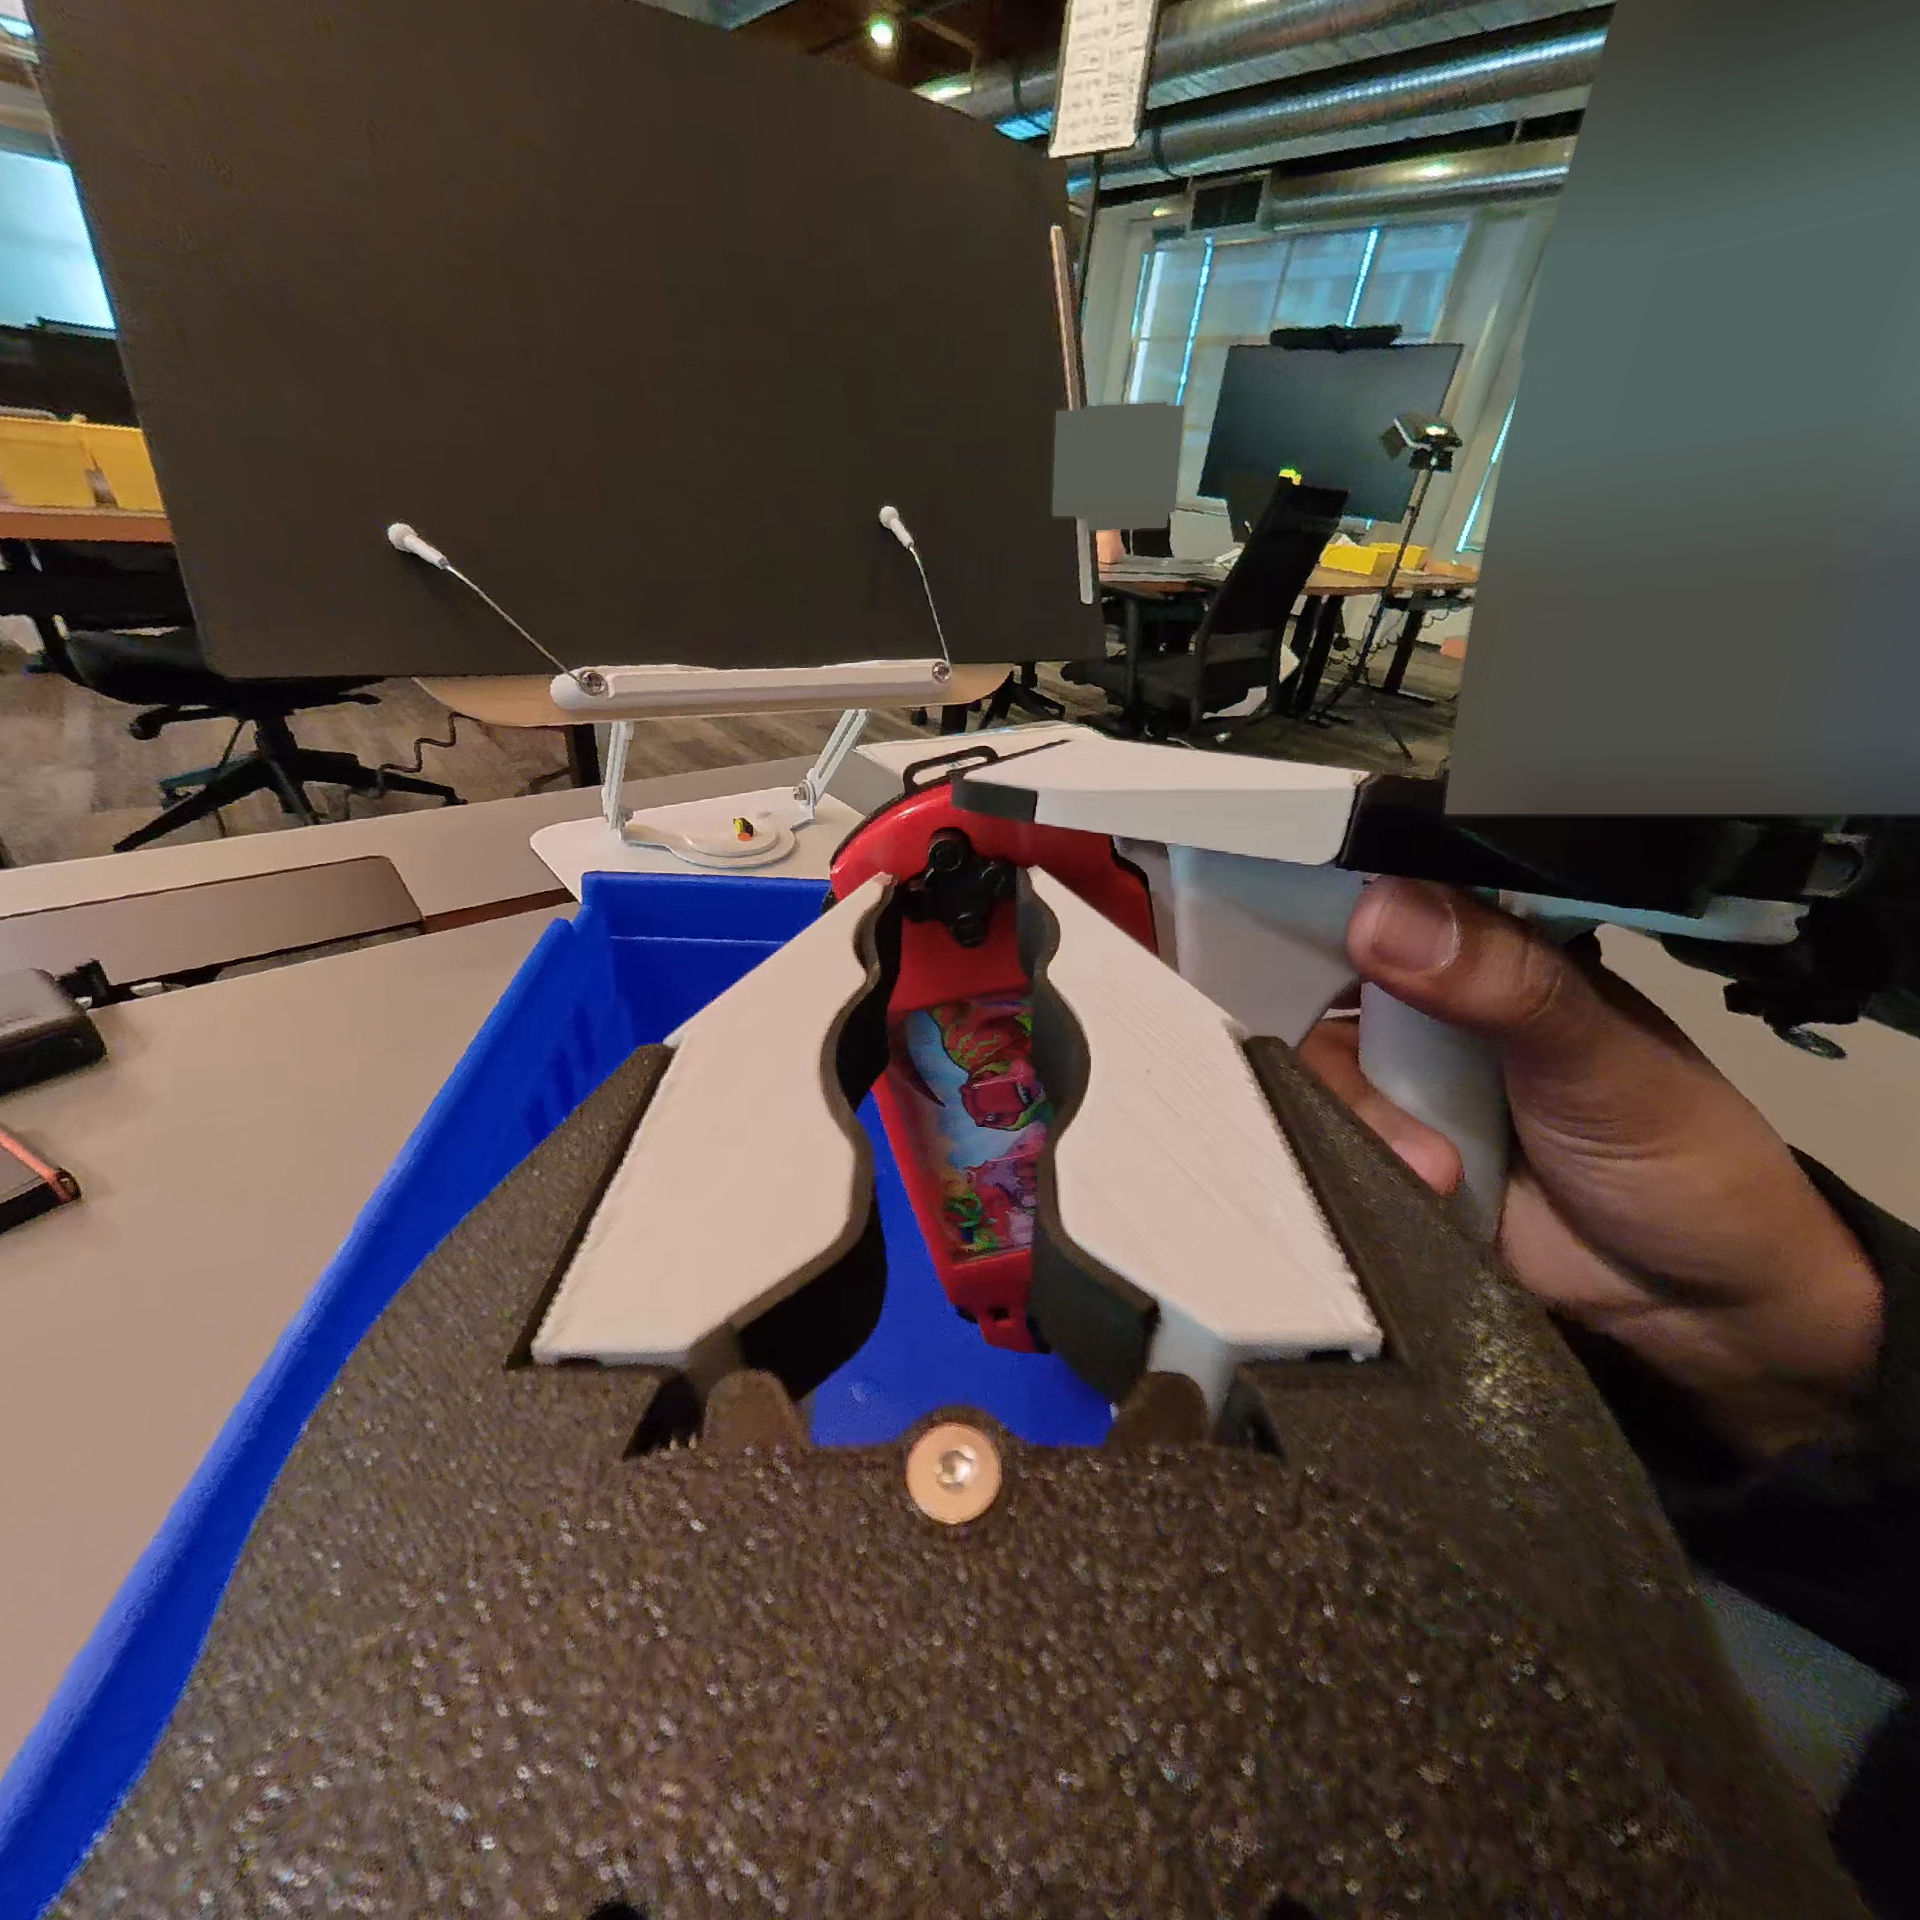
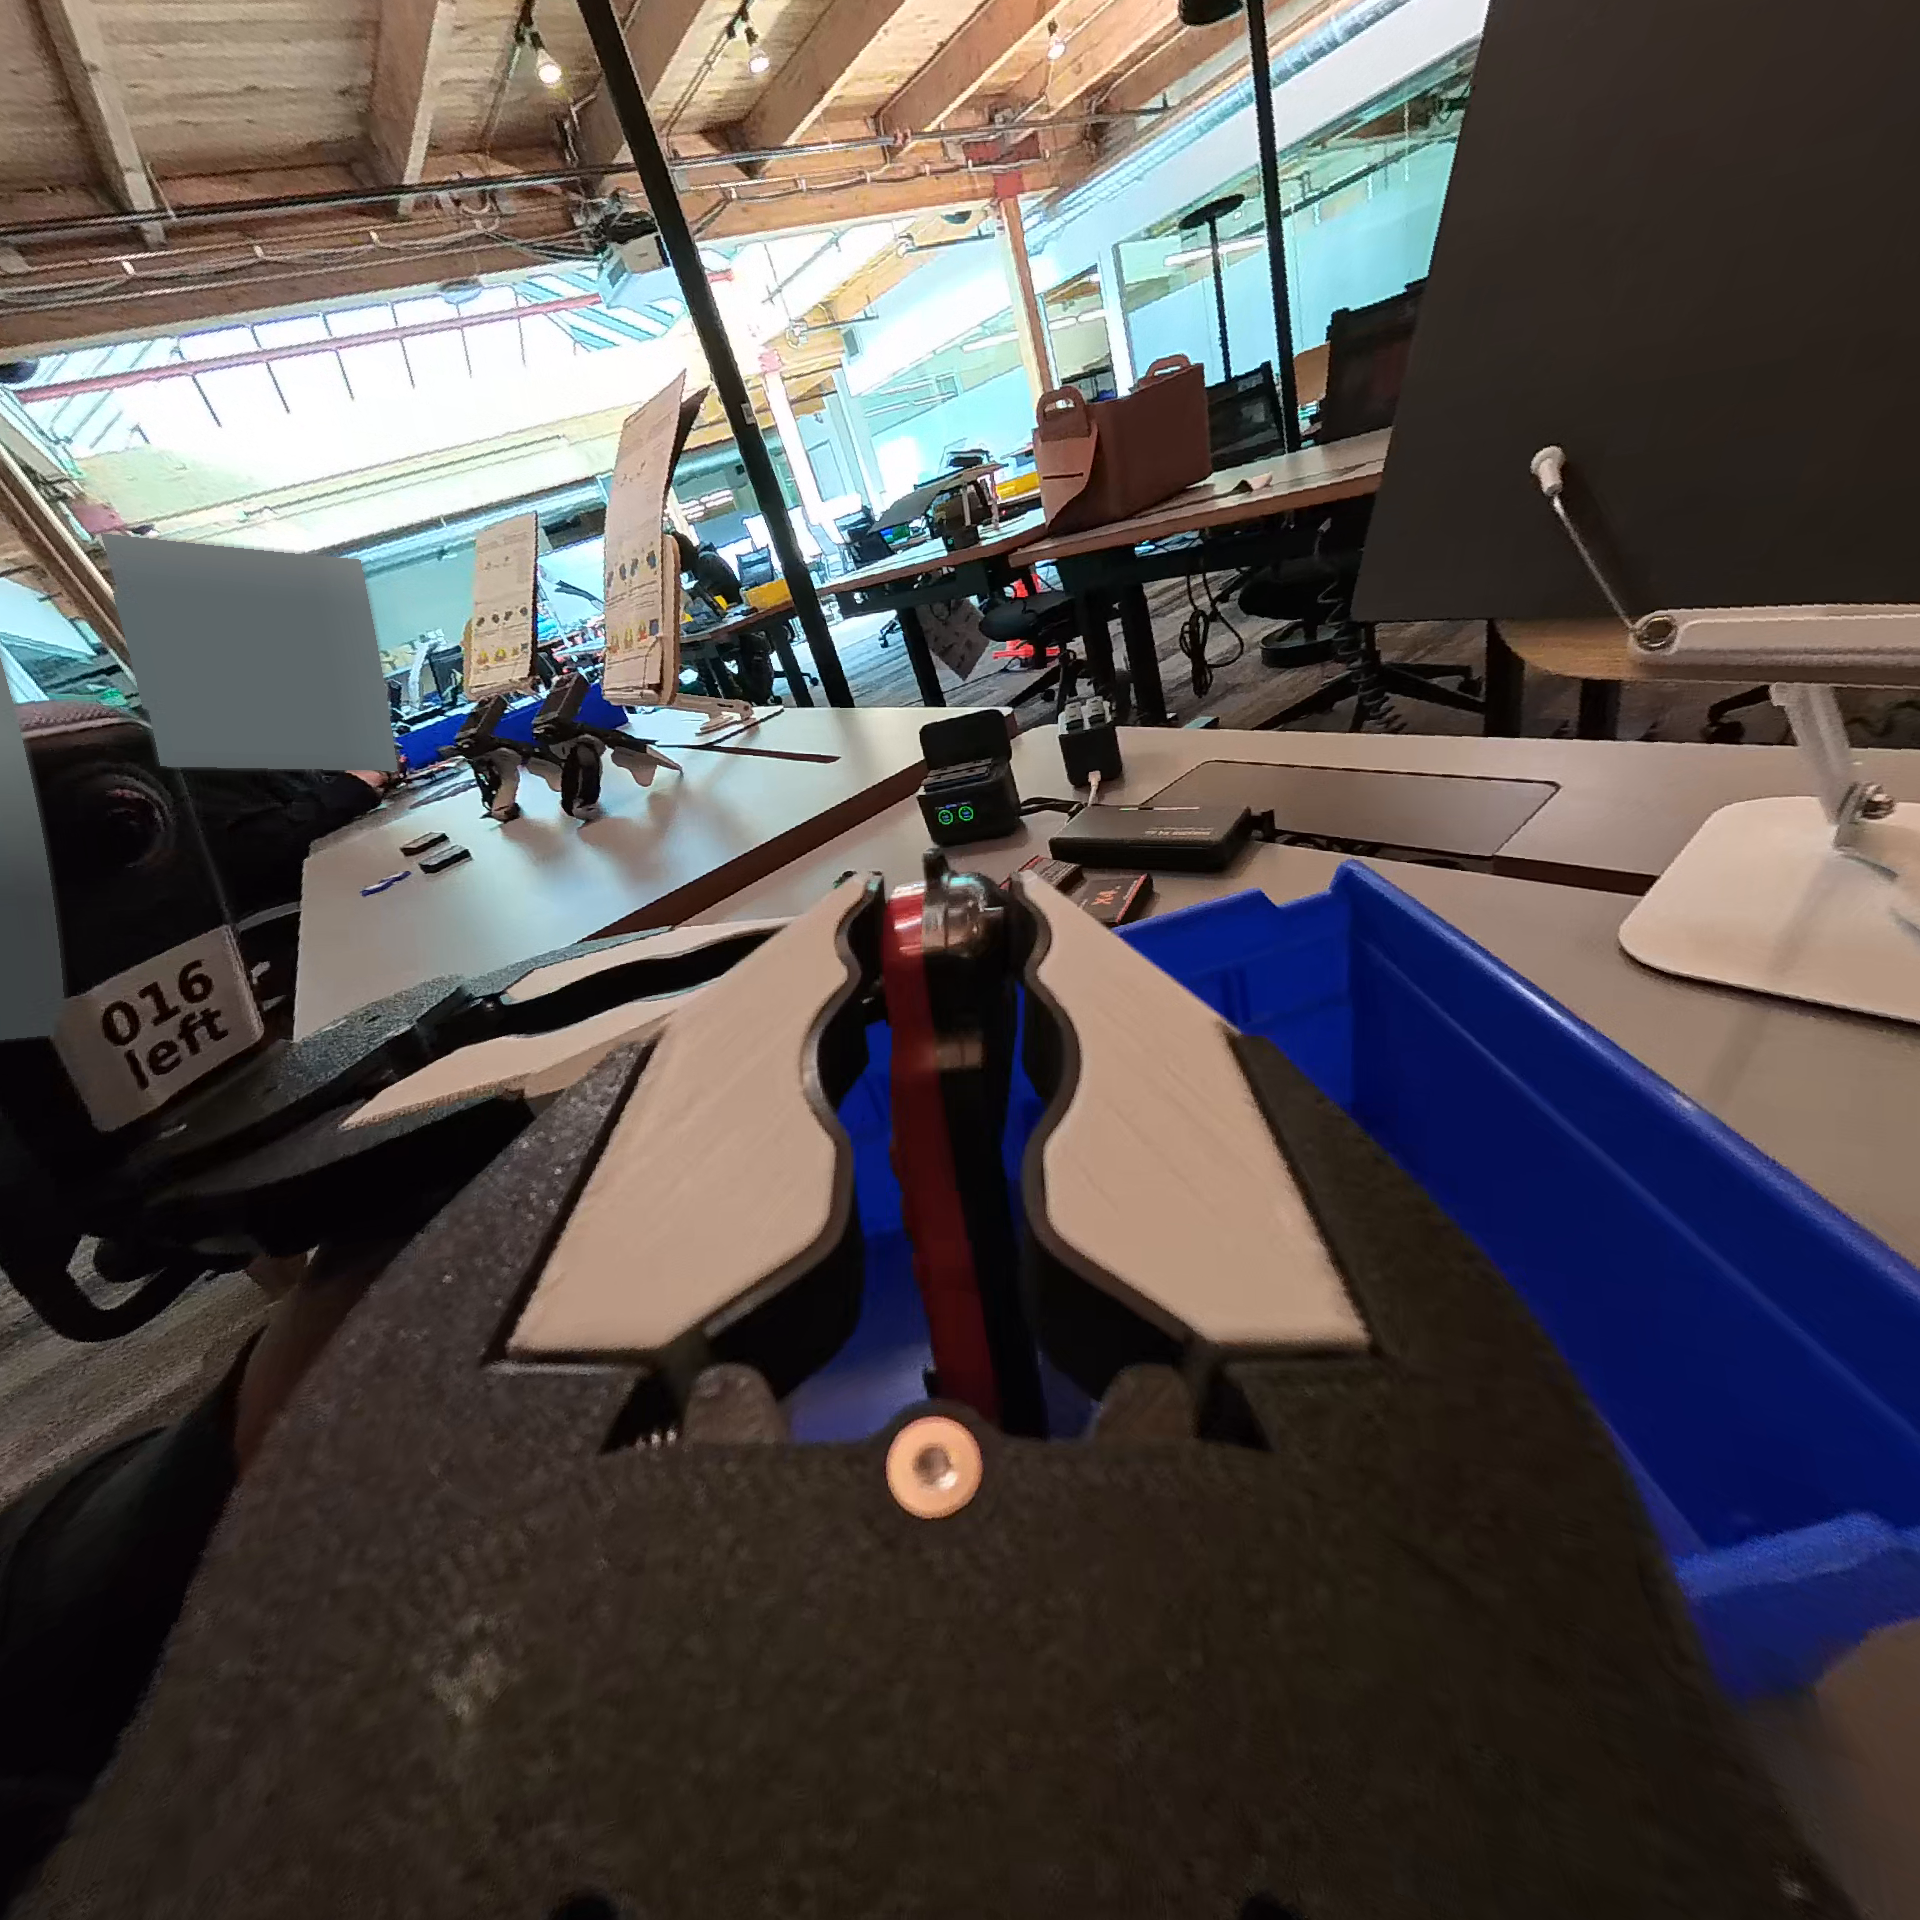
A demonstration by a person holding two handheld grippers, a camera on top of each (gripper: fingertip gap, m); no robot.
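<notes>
My left gripper is shut on a red handheld toy with a black cross-shaped pad and a colourful cartoon picture. It holds the toy above the inside of a blue plastic bin. A finger of my right gripper, held by a hand, reaches in over the toy's far end. In the right wrist view, my right gripper is shut on the toy, seen edge-on as a red and black strip with a silver knob at the tip. The left gripper comes in from the left there.
The bin sits on a grey table. A white stand behind it holds a black board; its base is right of the bin. Black devices and a charger case lie beyond. Dark flat items lie at far left. My left and right fingertips are right by each other.
</notes>
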